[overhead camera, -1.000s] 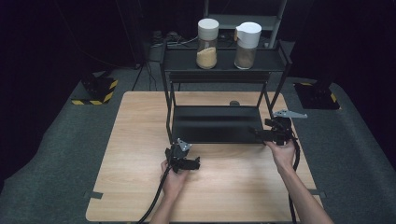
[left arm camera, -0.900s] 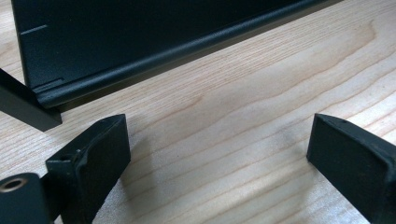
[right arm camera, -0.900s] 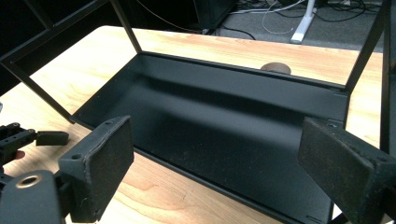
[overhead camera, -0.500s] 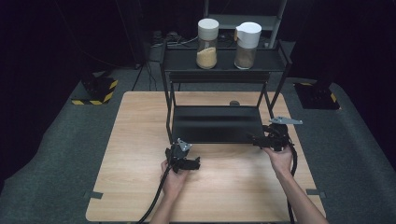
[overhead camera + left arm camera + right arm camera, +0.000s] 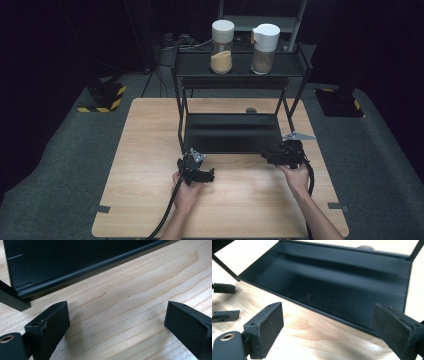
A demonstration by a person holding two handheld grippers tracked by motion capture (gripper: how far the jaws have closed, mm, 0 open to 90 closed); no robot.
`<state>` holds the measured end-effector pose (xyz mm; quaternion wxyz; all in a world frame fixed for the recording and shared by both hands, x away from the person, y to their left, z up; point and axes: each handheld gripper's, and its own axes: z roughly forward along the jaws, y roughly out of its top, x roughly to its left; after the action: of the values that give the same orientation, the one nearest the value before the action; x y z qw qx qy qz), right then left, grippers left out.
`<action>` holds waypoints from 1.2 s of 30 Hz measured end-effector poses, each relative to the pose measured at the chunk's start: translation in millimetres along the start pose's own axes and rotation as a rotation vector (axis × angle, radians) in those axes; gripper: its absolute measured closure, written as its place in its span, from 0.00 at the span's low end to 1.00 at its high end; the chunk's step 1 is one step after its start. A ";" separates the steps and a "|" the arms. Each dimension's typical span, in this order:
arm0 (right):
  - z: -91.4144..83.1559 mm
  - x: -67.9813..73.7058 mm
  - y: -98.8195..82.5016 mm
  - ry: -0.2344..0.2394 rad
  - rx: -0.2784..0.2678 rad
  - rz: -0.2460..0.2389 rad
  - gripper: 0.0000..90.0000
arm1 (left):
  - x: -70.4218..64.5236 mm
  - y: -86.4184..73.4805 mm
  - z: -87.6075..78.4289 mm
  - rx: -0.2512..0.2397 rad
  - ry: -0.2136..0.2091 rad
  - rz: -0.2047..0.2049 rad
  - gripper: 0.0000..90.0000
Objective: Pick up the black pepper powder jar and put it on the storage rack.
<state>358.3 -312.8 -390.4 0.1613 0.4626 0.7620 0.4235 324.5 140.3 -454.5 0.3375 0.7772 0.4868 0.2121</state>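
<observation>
A black two-tier metal rack (image 5: 181, 110) stands at the back middle of the wooden table (image 5: 145, 150). On its top shelf are two white-lidded jars, one with yellow grains (image 5: 222, 47) and one with brown grains (image 5: 264, 47). The lower shelf (image 5: 232, 132) is bare. My left gripper (image 5: 208, 175) rests low near the shelf's front left corner, open over bare wood (image 5: 117, 322). My right gripper (image 5: 268, 158) hovers at the shelf's front right corner, open with nothing between its pads (image 5: 329, 325), facing the lower shelf (image 5: 332, 282).
A small dark round object (image 5: 251, 110) lies on the table behind the rack. The rack's legs (image 5: 290, 107) flank the lower shelf. The left gripper's fingertips (image 5: 224, 288) appear at the left of the right gripper view. Dark floor surrounds the table.
My right gripper has sunk toward the table at the shelf's front right corner. The left gripper has stayed put.
</observation>
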 end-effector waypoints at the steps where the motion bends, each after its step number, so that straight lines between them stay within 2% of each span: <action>1: 2.7 -0.1 -4.1 0.002 0.006 0.008 0.11 | 0.0 0.0 0.0 0.000 0.000 0.000 0.07; 12: 16.2 4.2 -25.5 0.000 0.040 0.016 0.11 | 0.3 -0.1 0.0 0.000 -0.004 0.001 0.07; 20: 22.7 12.4 -38.3 -0.014 0.050 -0.010 0.11 | 0.3 -0.1 0.0 0.000 -0.005 0.001 0.07; 30: 31.8 25.5 -54.5 -0.059 0.081 -0.033 0.10 | 0.3 0.0 0.1 0.000 -0.005 0.001 0.07; 34: 32.9 33.9 -59.5 -0.088 0.080 -0.059 0.11 | 0.3 0.0 0.1 0.000 -0.005 0.001 0.07; 36: 35.3 43.5 -57.4 -0.120 0.101 -0.115 0.10 | 0.2 -0.1 0.1 0.000 -0.005 0.000 0.07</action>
<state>325.6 -270.9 -450.6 0.2069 0.4503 0.7966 0.3462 324.6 140.5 -454.6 0.3388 0.7777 0.4859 0.2103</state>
